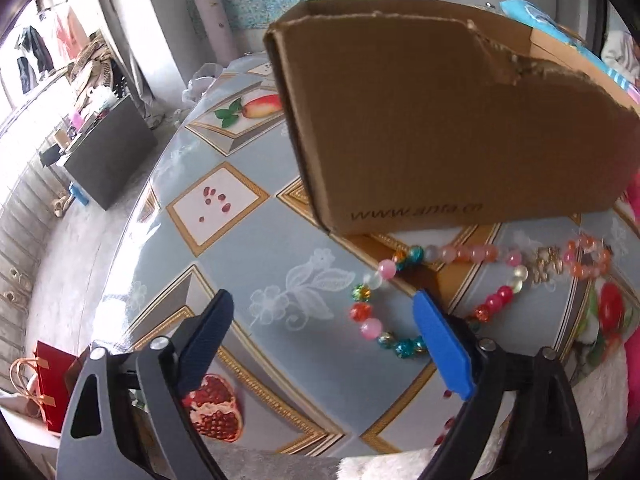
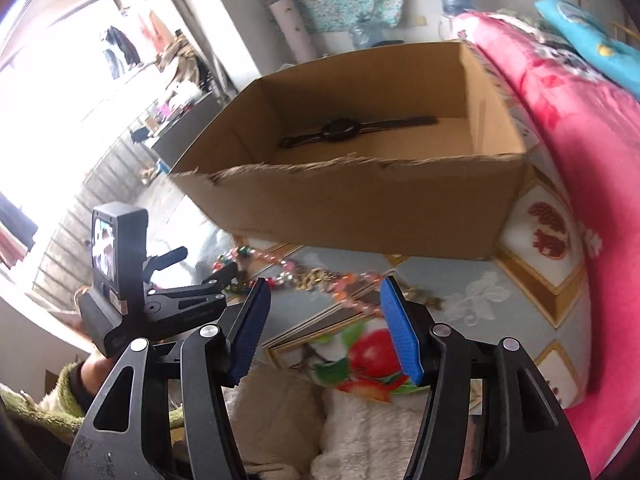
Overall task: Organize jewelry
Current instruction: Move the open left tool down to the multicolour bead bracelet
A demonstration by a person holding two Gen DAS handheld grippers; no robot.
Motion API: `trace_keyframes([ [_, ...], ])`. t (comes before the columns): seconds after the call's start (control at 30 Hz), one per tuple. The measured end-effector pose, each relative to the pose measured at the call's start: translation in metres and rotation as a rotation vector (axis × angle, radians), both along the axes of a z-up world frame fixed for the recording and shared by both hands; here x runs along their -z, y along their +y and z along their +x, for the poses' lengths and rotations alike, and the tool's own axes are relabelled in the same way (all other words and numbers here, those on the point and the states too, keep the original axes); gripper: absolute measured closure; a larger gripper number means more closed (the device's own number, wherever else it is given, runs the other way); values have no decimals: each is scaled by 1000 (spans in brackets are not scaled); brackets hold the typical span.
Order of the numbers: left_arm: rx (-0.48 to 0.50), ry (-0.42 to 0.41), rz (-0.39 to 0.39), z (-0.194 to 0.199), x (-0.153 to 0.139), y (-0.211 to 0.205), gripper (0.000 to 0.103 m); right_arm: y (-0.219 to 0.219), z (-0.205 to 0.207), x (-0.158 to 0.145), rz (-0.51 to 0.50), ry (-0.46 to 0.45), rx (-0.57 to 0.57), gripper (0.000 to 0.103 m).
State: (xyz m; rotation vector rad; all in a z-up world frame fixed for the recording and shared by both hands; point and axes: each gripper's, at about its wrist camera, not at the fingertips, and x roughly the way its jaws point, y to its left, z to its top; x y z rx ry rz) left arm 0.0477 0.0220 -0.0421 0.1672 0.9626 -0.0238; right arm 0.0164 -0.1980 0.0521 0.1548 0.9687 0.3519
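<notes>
box (image 1: 440, 120): cardboard, printed "www.anta.c…" | watch (image 2: 340, 131): inside box | bead necklace (image 1: 400, 280): on tabletop (image 1: 240, 248) | left tool (image 1: 320, 304): wide, empty | right tool (image 2: 324, 292): parted, empty

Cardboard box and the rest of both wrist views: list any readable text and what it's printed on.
"www.anta.c": dark print low on the side of the cardboard box, left wrist view; the last letters blur out.
Small label strip on the base of the left gripper, seen in the right wrist view: too small and blurred to read.
Nothing else legible in either view.
</notes>
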Motion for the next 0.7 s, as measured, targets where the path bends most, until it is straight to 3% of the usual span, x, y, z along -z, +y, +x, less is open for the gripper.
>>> trace_keyframes([
  [0.17, 47, 1, 26, -10, 3, 12, 6, 12, 2, -6, -31, -39, -36, 40],
  [0.43, 91, 44, -29, -6, 3, 27, 6, 30, 4, 6, -18, -18, -93, 40],
  [0.57, 80, 82, -122, -1, 6, 39, 6, 43, 11, 18, -10, 16, -125, 51],
  [0.7, 103, 57, -116, -3, 8, 41, 5, 57, 19, 34, -25, 59, -153, 68],
])
